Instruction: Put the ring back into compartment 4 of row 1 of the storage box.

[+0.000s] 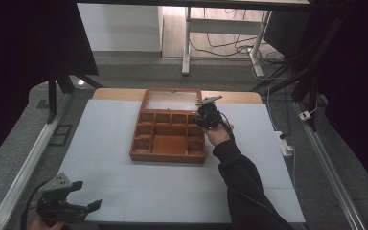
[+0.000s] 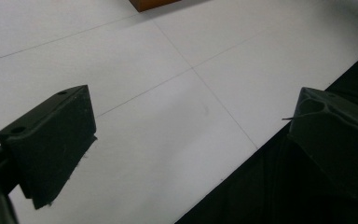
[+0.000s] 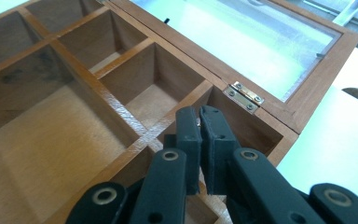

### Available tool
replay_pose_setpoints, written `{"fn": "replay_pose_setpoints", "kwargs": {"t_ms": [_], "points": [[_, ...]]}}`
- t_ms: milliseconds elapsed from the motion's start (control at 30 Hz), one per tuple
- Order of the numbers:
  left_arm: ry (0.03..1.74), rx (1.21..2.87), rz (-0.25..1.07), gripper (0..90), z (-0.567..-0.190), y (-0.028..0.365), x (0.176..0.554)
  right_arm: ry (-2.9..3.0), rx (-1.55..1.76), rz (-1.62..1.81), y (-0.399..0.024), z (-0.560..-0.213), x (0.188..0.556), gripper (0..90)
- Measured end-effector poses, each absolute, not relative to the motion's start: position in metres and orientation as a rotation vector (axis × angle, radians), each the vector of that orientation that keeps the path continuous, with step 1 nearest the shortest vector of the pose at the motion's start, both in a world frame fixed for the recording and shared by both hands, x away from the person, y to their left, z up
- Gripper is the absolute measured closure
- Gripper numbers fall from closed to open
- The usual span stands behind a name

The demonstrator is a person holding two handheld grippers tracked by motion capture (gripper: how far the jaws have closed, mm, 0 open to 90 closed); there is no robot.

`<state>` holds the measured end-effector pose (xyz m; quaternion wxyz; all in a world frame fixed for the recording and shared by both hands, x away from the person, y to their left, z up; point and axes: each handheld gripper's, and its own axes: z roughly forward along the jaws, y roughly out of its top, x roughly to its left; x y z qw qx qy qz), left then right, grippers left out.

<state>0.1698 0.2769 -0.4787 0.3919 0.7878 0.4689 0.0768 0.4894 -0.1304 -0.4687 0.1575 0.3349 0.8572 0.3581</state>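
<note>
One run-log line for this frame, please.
left gripper: open, idle at near-left table edge | right gripper: shut, over wooden box back-right compartments | lid: open | visible compartments: empty

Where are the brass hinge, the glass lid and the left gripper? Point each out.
brass hinge [image 3: 246,98], right gripper view, on its plate.
glass lid [image 3: 242,42], right gripper view, on the pane.
left gripper [image 1: 90,207], high view, midway between its fingertips.

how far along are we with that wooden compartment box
Done: the brown wooden divided box lies open, its glass-panelled lid folded back. In hand: the right gripper, jaws nearly closed, is over a rear corner compartment. The left gripper waits open. Compartments look empty, so any filling remains.
</note>
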Motion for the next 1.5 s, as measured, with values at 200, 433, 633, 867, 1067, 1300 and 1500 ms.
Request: {"fn": "replay_pose_setpoints", "kwargs": {"t_ms": [200, 433, 633, 867, 1067, 1300, 1500], "points": [[1.192, 2.002, 0.195, 0.9, -0.479, 0.277, 0.170, 2.455, 0.969, 1.007, -0.128, -0.477, 0.494, 87.2], [1.194, 2.003, 0.194, 1.0, -0.479, 0.277, 0.170, 2.464, 0.972, 0.971, -0.124, -0.485, 0.497, 86.9], [1.194, 2.004, 0.194, 1.0, -0.479, 0.276, 0.170, 2.466, 0.985, 0.959, -0.123, -0.491, 0.499, 86.9], [1.195, 2.003, 0.194, 1.1, -0.479, 0.277, 0.170, 2.456, 1.012, 0.967, -0.123, -0.490, 0.499, 84.1], [1.195, 2.001, 0.194, 1.0, -0.479, 0.277, 0.170, 2.452, 0.997, 0.990, -0.123, -0.479, 0.494, 79.0], [1.190, 1.996, 0.192, 1.0, -0.479, 0.278, 0.170, 2.458, 0.985, 1.030, -0.124, -0.466, 0.486, 70.2], [1.191, 1.996, 0.193, 1.0, -0.479, 0.277, 0.170, 2.462, 0.993, 1.077, -0.125, -0.456, 0.475, 61.4]]}}
